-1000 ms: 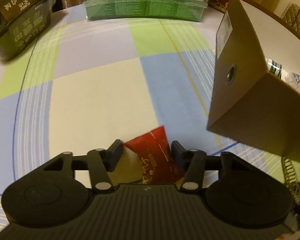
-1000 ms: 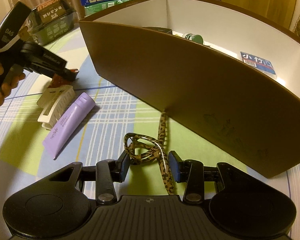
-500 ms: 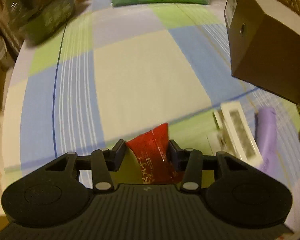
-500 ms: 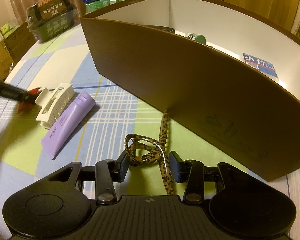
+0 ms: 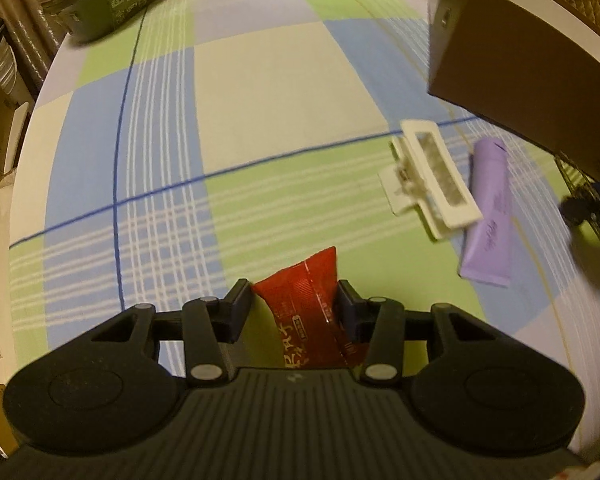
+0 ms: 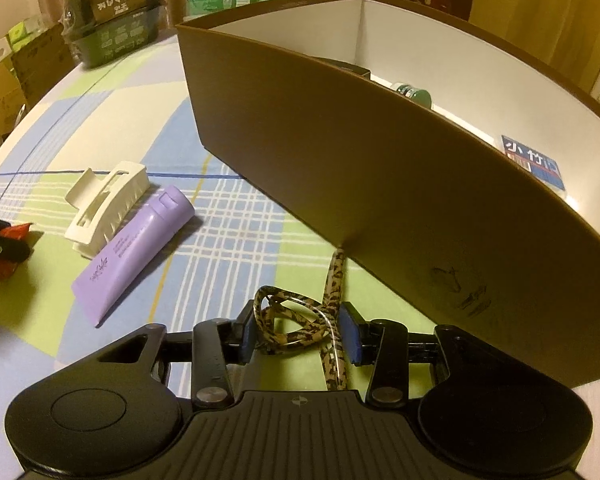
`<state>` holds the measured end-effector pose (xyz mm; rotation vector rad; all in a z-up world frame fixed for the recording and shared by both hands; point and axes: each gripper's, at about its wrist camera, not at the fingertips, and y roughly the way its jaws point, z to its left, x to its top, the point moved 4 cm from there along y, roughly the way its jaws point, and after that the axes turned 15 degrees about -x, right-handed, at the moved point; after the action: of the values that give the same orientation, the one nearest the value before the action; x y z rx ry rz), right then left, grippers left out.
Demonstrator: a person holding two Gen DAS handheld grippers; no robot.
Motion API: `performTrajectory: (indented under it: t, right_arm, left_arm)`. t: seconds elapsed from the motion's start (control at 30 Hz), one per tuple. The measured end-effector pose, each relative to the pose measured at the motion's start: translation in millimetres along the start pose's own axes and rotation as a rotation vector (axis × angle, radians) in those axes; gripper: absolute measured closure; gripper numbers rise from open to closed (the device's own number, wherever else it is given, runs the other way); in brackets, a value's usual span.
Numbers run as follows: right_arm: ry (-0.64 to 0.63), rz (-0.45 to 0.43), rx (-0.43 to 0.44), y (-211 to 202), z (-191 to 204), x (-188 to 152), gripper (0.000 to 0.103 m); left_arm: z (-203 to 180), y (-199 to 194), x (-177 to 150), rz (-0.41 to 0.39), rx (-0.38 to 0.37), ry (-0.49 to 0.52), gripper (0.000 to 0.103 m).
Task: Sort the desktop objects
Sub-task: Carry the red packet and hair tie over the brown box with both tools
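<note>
Red packet [image 5: 300, 300] pinched by left hand-held gripper [image 5: 296, 304]; right hand-held gripper [image 6: 298, 330] pinching leopard-print strap [image 6: 296, 320].

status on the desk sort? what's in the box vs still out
Done: a green-capped bottle and a blue packet lie in the brown box. In hand: left gripper clamps a red sachet; right gripper brackets the leopard-print cord. Left: white hair claw, purple tube.
</note>
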<state>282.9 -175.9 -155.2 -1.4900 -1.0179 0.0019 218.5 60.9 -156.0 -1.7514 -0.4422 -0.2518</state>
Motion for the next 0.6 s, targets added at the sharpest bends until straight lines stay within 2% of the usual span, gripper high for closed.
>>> performTrajectory:
  t: [0.3, 0.6]
  right_arm:
    - [-0.03, 0.008, 0.039, -18.4, 1.7, -7.6, 0.067]
    - [0.016, -0.047, 0.096, -58.6, -13.9, -8.5, 0.067]
  left_arm:
    - [-40.0, -3.4, -18.3, 0.025, -0.047, 0.054, 0.063]
    - [-80.9, -35.7, 9.7, -0.081, -0.08, 0.144, 0.063]
